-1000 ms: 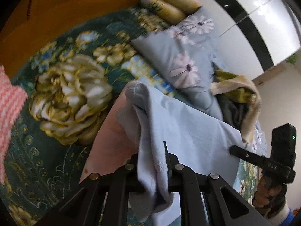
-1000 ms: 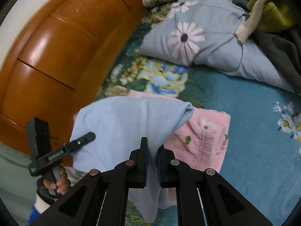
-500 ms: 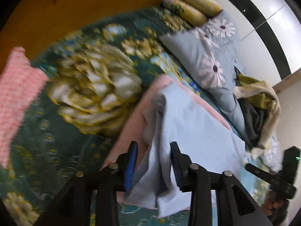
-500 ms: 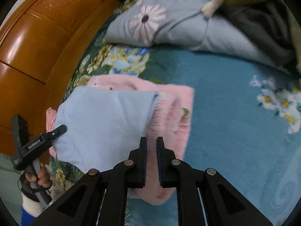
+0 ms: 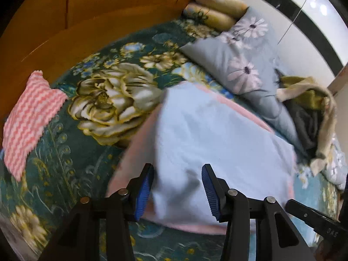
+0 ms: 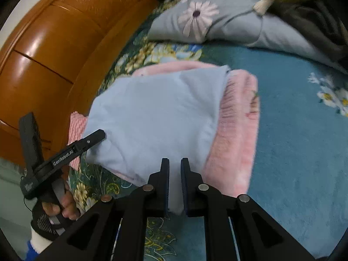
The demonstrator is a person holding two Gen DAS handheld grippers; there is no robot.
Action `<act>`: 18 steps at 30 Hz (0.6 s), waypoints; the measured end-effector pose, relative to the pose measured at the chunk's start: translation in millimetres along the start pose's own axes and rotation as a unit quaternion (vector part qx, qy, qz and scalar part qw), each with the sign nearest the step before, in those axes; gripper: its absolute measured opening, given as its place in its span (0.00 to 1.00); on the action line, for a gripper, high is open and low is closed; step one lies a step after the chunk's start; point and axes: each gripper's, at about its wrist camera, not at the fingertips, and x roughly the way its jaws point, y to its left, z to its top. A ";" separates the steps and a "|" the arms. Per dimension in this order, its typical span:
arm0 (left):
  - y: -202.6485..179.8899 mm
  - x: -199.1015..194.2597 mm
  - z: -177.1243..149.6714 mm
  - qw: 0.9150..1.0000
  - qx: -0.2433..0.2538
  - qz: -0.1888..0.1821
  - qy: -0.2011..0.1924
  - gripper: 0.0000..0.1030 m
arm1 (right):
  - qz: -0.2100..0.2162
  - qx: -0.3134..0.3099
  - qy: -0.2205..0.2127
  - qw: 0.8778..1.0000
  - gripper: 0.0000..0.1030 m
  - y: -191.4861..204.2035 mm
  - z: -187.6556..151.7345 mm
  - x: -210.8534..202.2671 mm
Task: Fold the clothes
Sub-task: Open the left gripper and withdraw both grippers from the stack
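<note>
A soft light blue folded cloth point(image 5: 217, 139) lies flat on top of a fluffy pink folded garment point(image 6: 237, 130). Both rest on a bed with a dark green blanket printed with big yellow flowers point(image 5: 108, 100).

The left gripper point(image 5: 177, 187), black with blue pads, is spread wide. Its two fingers stand on either side of the near edge of the blue cloth, and nothing is pinched between them. In the right wrist view, the same gripper reaches in from the left with its tip just at the corner of the blue cloth, and a hand point(image 6: 63, 204) in a dark glove holds its handle.

The right gripper point(image 6: 175, 187) is almost pressed together. A bit of the blue cloth's near edge sits in the thin gap between its fingers, so it seems to be pinching that edge.

A pink and white zigzag knitted cloth point(image 5: 30, 117) lies on the blanket to the left, near the shiny orange-brown wooden bed board point(image 6: 54, 50). Farther back is a grey-blue pillow with pale daisy flowers point(image 5: 243, 65). Beside the pillow sits a heap of dark grey and olive-yellow clothes point(image 5: 308, 111).
</note>
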 end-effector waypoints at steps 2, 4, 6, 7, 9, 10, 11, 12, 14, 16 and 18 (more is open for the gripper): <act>-8.6 -7.1 -19.7 1.000 0.000 -0.002 0.000 0.48 | 0.002 0.012 -0.009 1.000 0.10 -0.1 -14.4 -4.6; -13.9 -10.0 -30.9 1.000 -0.002 0.003 0.003 0.48 | 0.007 0.025 -0.010 1.000 0.13 0.4 -29.2 -5.7; -16.9 -10.5 -42.9 1.000 -0.011 0.000 0.020 0.48 | 0.003 0.014 -0.005 1.000 0.33 2.9 -35.0 -3.6; -18.6 -11.7 -47.0 1.000 -0.014 -0.005 0.027 0.48 | 0.001 0.009 -0.003 1.000 0.36 4.2 -37.9 -2.6; -19.5 -12.9 -56.1 0.999 -0.016 0.001 0.037 0.50 | -0.003 -0.002 0.001 1.000 0.42 6.7 -43.7 -0.5; -20.5 -14.5 -60.5 0.999 -0.015 0.010 0.039 0.52 | -0.004 -0.007 0.004 1.000 0.43 8.0 -46.6 0.5; -21.1 -16.9 -63.4 0.999 -0.016 0.017 0.036 0.57 | -0.006 -0.012 0.006 1.000 0.46 9.3 -49.5 1.5; -21.7 -19.3 -66.2 0.999 -0.016 0.024 0.032 0.64 | -0.008 -0.018 0.008 1.000 0.50 10.5 -52.4 2.6; -22.9 -24.1 -71.9 0.999 -0.016 0.038 0.025 0.72 | -0.012 -0.028 0.013 0.999 0.58 13.1 -58.2 4.6; -22.2 -27.3 -76.1 0.999 -0.024 0.046 0.016 0.77 | -0.016 -0.039 0.017 0.999 0.65 15.6 -64.0 6.7; -23.3 -27.0 -76.9 0.998 -0.024 0.053 0.012 0.82 | -0.018 -0.042 0.017 0.999 0.76 15.6 -68.3 5.0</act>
